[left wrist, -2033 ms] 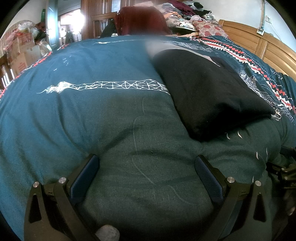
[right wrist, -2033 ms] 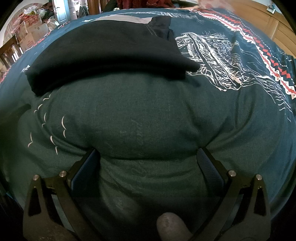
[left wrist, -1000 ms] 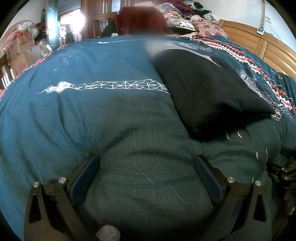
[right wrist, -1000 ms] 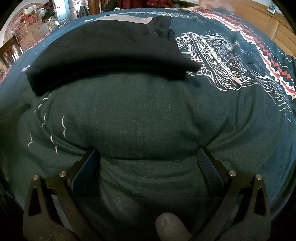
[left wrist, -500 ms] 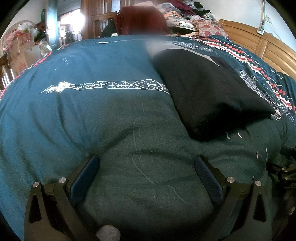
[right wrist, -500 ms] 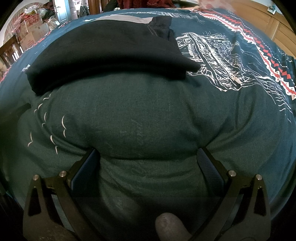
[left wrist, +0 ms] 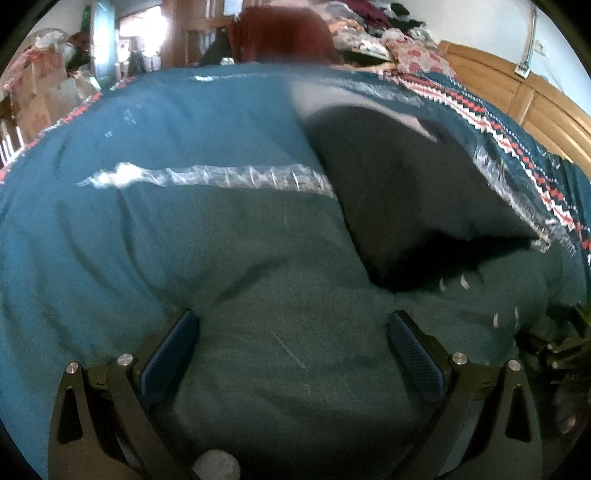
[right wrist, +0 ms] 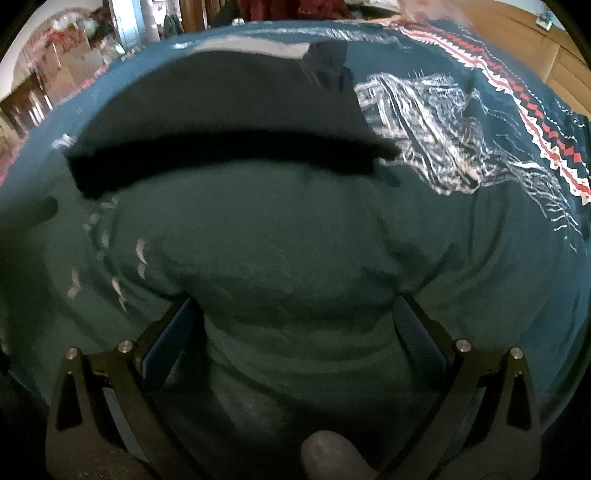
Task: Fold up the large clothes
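Note:
A folded black garment (left wrist: 406,192) lies on the teal patterned bedspread (left wrist: 166,221), up and to the right of my left gripper (left wrist: 291,332). That gripper is open, its blue pads (left wrist: 170,343) resting wide apart against a bulge of the bedspread. In the right wrist view the same black garment (right wrist: 229,122) lies straight ahead with a grey strip at its far edge. My right gripper (right wrist: 299,321) is open too, its pads pressed to either side of a hump of teal bedspread (right wrist: 295,240). Nothing is clamped in either one.
A wooden headboard (left wrist: 517,88) runs along the right. Piled clothes (left wrist: 369,26) and a dark red fabric heap (left wrist: 284,33) sit at the far end of the bed. Boxes and clutter (left wrist: 40,81) stand at the far left. The other gripper's frame (left wrist: 561,350) shows at the right edge.
Both views have gone blurred and shifted slightly, so both grippers have started moving after being still. The black garment lies as before.

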Available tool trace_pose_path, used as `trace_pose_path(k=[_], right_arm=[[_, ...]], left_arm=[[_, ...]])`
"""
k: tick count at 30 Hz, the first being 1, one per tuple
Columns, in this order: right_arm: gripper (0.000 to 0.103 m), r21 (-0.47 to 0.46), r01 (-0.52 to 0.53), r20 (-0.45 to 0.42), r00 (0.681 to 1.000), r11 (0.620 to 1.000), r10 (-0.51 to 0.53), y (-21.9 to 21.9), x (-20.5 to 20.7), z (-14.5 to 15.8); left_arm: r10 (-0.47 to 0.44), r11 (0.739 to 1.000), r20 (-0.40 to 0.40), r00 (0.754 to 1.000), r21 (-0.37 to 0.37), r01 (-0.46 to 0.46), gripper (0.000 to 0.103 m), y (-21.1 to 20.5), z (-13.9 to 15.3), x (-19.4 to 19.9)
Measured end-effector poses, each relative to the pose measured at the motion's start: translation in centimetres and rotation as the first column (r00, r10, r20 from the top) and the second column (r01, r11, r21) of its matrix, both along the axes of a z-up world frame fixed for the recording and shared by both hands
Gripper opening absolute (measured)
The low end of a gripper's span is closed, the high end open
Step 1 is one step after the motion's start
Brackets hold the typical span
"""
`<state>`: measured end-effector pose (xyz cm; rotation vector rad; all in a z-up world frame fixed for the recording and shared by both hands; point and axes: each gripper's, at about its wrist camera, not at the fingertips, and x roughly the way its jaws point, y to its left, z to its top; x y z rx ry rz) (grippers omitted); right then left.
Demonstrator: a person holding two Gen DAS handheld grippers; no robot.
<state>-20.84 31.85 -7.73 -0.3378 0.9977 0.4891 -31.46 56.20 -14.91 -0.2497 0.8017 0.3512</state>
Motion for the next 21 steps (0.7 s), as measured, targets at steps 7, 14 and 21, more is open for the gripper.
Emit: trace_pose_path(k=[7, 14, 21], right_arm=[[0.103, 0.159, -0.018, 0.105, 0.994, 0.987, 0.001, -0.1, -1.0, 9.3], [0.103, 0.381, -0.163, 0.385, 0.923, 0.91, 0.005, -1.1, -7.0, 26.5], [0.103, 0.572, -0.264, 0.414, 0.91, 0.776, 0.005, -3.3, -11.3, 32.8]], left_arm=[[0.032, 0.994, 0.134, 0.99, 0.101, -0.046, 0.103, 0.1, 9.6, -2.5], [-0.001, 0.969, 0.53, 0.848, 0.209, -0.129, 0.103, -4.4, 27.5, -9.3], [-0.069, 0.998, 0.723, 0.687, 0.056, 0.041, 0.103, -6.8, 35.3, -16.4]])
